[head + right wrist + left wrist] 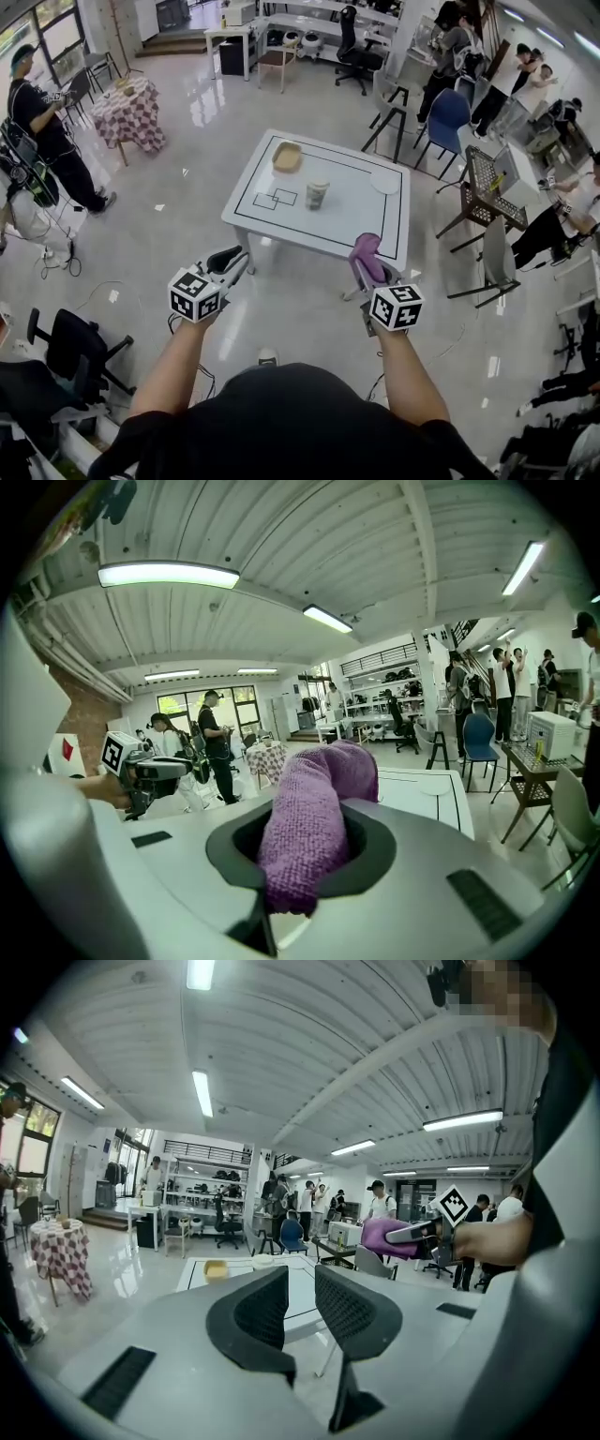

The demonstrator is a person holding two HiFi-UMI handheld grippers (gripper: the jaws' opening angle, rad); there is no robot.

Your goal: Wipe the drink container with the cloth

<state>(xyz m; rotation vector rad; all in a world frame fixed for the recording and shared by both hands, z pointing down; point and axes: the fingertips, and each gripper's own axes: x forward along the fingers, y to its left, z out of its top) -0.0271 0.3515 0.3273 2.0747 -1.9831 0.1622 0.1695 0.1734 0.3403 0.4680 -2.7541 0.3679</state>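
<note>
Drink cup (317,194) on white bench (356,225), contents unseen. Right gripper (364,274) grasps purple cloth (366,249); left gripper (236,259) released, empty.

The floor (178,178) is shiny and pale. A white counter (361,216) stands in the middle. A blue chair (448,111) is just past it. A small table (131,114) with a checked cover stands far left, near windows (47,33). Long bright lights (202,1091) shine on the ribbed ceiling (309,1035).

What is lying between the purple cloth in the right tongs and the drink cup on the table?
Nothing: in the head view only bare white tabletop separates the cloth from the cup.
</note>
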